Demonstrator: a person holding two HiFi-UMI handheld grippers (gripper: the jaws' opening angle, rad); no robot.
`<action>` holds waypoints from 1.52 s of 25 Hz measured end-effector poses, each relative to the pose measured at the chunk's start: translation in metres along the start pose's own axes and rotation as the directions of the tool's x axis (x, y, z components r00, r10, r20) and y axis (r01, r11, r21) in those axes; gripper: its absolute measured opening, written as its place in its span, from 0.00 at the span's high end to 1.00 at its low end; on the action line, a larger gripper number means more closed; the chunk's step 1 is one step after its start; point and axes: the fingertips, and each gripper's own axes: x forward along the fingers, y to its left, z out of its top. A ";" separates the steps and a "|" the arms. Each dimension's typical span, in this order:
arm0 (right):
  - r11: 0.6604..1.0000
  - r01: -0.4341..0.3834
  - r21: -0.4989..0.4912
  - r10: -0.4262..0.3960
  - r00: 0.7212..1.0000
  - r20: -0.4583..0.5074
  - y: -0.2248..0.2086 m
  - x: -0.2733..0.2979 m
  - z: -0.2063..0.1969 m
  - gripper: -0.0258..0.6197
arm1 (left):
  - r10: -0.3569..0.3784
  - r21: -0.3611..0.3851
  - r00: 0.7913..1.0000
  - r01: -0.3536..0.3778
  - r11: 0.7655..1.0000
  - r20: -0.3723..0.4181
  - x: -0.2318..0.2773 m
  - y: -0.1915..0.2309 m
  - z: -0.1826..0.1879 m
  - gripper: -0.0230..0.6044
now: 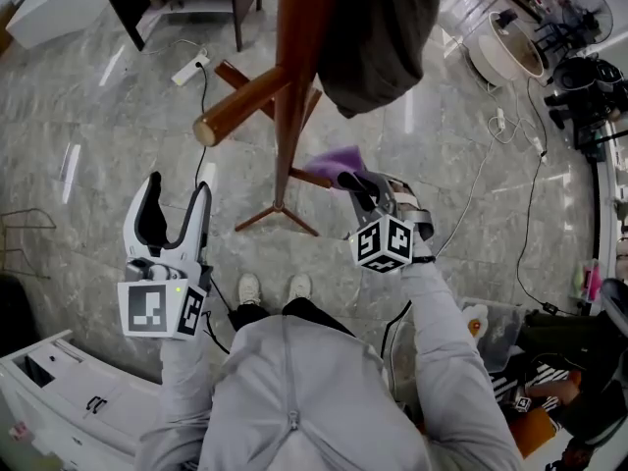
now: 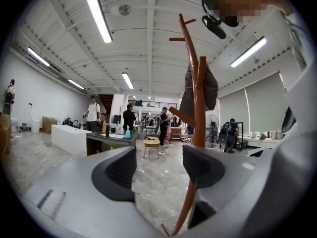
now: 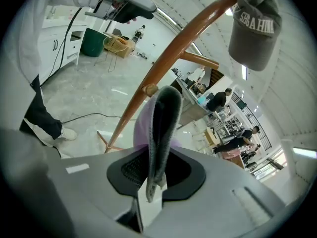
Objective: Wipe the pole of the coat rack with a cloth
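The brown wooden coat rack pole [image 1: 294,67] rises in front of me, with a peg [image 1: 235,108] sticking out to the left and a grey cap [image 1: 378,37] hanging at the right. My right gripper [image 1: 358,186] is shut on a purple cloth [image 1: 334,161], held just right of the pole and close to it. In the right gripper view the cloth [image 3: 161,128] stands up between the jaws, and the pole [image 3: 168,58] slants behind it. My left gripper [image 1: 177,204] is open and empty, left of the pole. The pole [image 2: 199,108] shows past its right jaw.
The rack's feet [image 1: 280,214] spread on the marble floor ahead of my shoes [image 1: 275,287]. A power strip [image 1: 189,68] and cables lie around. A white spool [image 1: 505,47] and fan [image 1: 589,8] stand at far right, a white cabinet [image 1: 59,400] at near left.
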 end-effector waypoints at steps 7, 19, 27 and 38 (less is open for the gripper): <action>0.973 0.039 0.226 -0.025 0.997 -0.067 0.019 -0.029 -0.040 0.88 | -0.053 0.003 0.999 0.053 0.999 -0.006 0.011 -0.010 0.000 0.46; 0.780 0.264 0.568 -0.272 0.959 -0.073 0.006 -0.097 -0.027 0.88 | -0.153 0.008 0.988 0.153 0.988 0.025 0.014 -0.023 0.011 0.46; 0.713 0.375 0.593 -0.445 0.895 -0.032 -0.021 -0.148 0.019 0.88 | -0.200 0.024 0.978 0.199 0.980 0.053 0.002 -0.030 0.023 0.46; 0.506 0.353 0.787 -0.618 0.785 0.045 -0.048 -0.205 0.061 0.88 | -0.222 0.045 0.972 0.219 0.975 0.081 -0.014 -0.028 0.034 0.46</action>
